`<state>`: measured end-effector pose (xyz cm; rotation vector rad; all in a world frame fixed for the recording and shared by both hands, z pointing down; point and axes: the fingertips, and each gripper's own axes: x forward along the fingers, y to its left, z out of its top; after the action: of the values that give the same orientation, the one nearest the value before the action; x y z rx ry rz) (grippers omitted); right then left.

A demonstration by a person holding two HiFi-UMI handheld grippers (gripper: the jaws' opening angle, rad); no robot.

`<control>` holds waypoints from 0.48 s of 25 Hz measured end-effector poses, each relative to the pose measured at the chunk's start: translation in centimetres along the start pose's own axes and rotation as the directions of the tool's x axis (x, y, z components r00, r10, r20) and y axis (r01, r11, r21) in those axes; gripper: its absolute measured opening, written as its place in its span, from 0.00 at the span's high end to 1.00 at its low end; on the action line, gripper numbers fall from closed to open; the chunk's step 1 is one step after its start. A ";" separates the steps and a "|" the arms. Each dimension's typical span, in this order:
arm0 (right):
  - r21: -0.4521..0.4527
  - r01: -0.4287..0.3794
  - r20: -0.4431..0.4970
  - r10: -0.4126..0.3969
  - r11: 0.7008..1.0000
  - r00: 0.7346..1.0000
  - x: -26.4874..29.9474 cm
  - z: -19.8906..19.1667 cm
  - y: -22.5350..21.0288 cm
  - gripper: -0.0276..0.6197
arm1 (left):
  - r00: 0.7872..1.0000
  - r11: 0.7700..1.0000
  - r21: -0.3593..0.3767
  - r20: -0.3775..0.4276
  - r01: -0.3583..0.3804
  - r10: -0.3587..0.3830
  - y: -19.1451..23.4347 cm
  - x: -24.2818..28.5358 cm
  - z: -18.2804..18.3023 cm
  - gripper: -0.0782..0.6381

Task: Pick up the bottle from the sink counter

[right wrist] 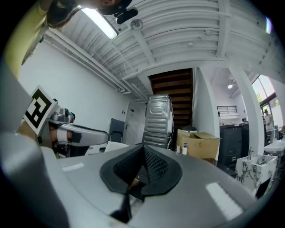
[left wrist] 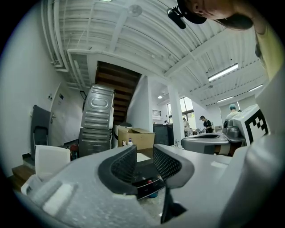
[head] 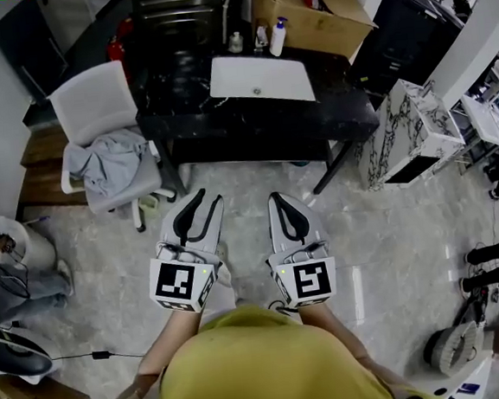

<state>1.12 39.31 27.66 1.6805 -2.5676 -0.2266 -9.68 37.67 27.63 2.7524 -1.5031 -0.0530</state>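
Observation:
A white bottle with a blue cap (head: pixel 279 37) stands upright at the back of the black sink counter (head: pixel 251 120), behind the white basin (head: pixel 261 79). It shows small and far in the left gripper view (left wrist: pixel 130 141) and the right gripper view (right wrist: pixel 184 149). Both grippers hover over the floor in front of the counter, well short of the bottle. My left gripper (head: pixel 200 205) (left wrist: pixel 144 151) is open, a narrow gap between its pads and nothing in it. My right gripper (head: pixel 282 205) (right wrist: pixel 144 151) is shut and holds nothing.
Two smaller bottles (head: pixel 236 42) (head: pixel 260 37) stand left of the white one. An open cardboard box (head: pixel 307 11) sits behind the counter. A white chair (head: pixel 94 108) with a grey cloth (head: pixel 107 161) stands at the counter's left, a marble-patterned cabinet (head: pixel 409 132) at its right.

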 end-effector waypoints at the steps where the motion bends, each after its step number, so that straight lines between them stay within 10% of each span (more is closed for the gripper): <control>1: 0.001 0.004 -0.006 -0.004 1.000 1.000 1.0 -0.4 -0.4 0.96 | 1.000 1.000 -0.003 -0.002 0.007 -0.007 0.6 1.0 -0.2 0.73; 12: -0.017 0.041 -0.022 -0.041 0.999 0.999 14.7 -2.1 -5.0 0.96 | 0.999 0.999 -0.001 0.001 0.051 -0.051 9.3 13.1 -0.9 0.71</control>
<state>0.06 23.69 28.57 1.7213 -2.5102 -0.2296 -10.35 21.59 28.37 2.7903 -1.4327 -0.0553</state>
